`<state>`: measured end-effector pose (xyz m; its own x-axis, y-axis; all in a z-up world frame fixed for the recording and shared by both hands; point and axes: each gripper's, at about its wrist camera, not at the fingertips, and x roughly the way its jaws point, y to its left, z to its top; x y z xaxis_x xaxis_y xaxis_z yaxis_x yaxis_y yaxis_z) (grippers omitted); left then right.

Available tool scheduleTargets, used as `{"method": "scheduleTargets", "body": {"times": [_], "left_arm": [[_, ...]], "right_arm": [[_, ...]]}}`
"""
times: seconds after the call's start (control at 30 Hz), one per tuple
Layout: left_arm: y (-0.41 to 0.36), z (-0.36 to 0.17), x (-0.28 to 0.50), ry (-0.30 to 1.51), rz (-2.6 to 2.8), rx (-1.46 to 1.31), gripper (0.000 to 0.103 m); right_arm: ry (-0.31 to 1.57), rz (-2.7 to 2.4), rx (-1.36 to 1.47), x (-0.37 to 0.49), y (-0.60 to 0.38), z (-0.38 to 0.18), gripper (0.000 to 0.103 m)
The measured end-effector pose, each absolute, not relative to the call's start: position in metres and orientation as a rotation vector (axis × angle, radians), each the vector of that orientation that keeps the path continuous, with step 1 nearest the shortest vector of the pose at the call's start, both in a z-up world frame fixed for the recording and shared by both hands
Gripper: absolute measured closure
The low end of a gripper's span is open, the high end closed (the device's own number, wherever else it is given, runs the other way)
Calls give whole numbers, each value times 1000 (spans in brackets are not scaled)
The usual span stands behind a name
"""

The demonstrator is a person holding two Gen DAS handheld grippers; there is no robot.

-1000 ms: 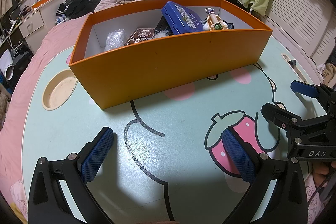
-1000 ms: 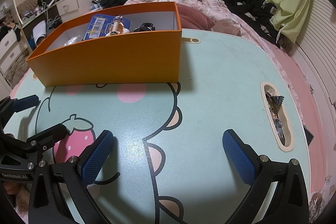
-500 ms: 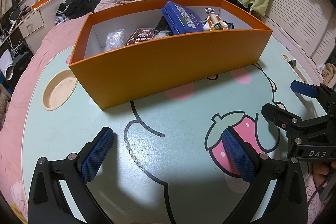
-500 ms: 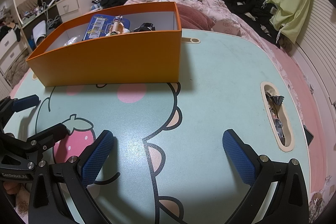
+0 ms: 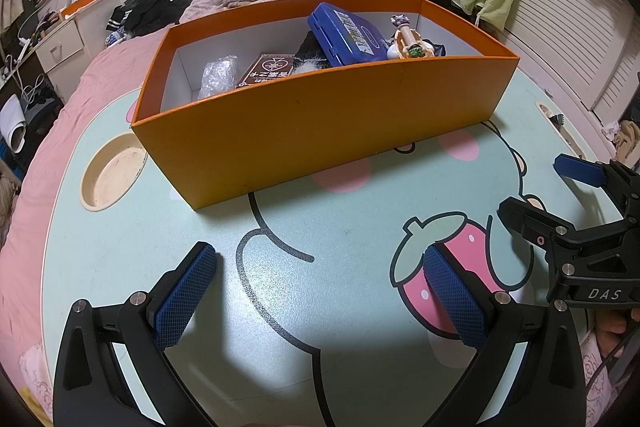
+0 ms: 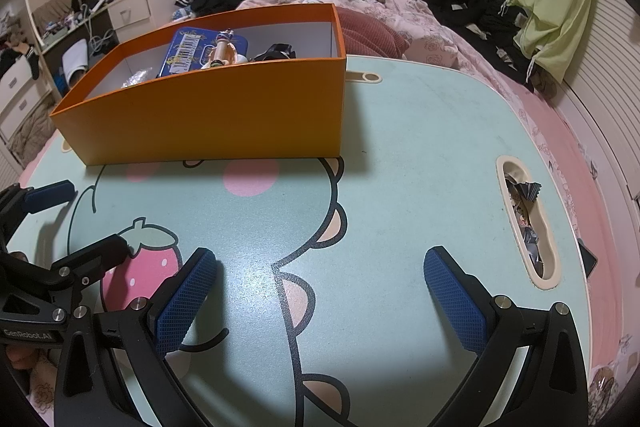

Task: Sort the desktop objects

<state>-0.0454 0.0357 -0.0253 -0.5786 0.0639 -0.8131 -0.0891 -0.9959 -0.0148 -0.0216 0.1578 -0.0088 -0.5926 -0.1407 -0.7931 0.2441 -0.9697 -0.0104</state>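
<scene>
Orange box point(image 5: 328, 131) lengthwise left-to-right

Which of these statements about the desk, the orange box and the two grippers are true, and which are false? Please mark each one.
1. The blue case lies inside the orange box. True.
2. The left gripper is shut on a toy. False: it is open and holds nothing.
3. The right gripper is open over the bare tabletop. True.
4. The orange box is empty. False: it holds the blue case, a brown card box, a small figurine and more.
5. The round cup recess in the tabletop holds a cup. False: it is empty.
</scene>
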Motion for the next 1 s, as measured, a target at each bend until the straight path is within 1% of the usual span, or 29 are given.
{"method": "scheduleTargets", "body": {"times": [1.0], "left_arm": [[35, -25, -44, 43, 2716, -1397, 0]], "right_arm": [[174, -2620, 1289, -21, 158, -9, 0]]}}
